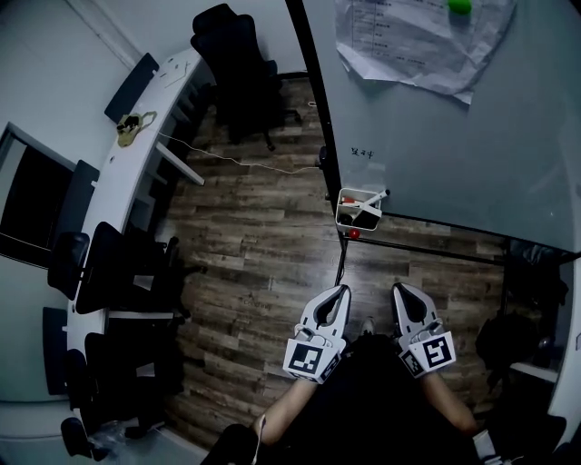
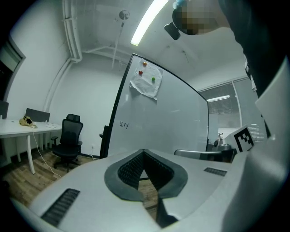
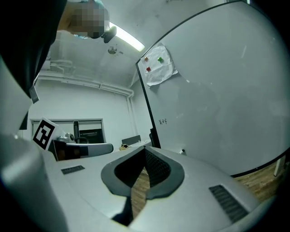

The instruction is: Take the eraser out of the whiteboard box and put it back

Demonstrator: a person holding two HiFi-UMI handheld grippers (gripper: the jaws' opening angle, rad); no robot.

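A small white box (image 1: 357, 209) hangs at the lower left corner of the whiteboard (image 1: 454, 136). A marker (image 1: 375, 197) sticks out of it beside some dark and red items, and I cannot tell the eraser apart among them. My left gripper (image 1: 342, 291) and right gripper (image 1: 398, 289) are side by side below the box, well short of it and pointing toward it. In the left gripper view the left gripper (image 2: 143, 152) has its tips together with nothing between them. The right gripper (image 3: 146, 150) looks the same in its own view. The whiteboard (image 2: 158, 122) stands ahead.
A paper sheet (image 1: 408, 41) with a green magnet (image 1: 460, 5) is pinned high on the board. A curved white desk (image 1: 123, 195) with dark office chairs (image 1: 231, 64) runs along the left. A cable (image 1: 236, 162) lies on the wood floor (image 1: 254, 236).
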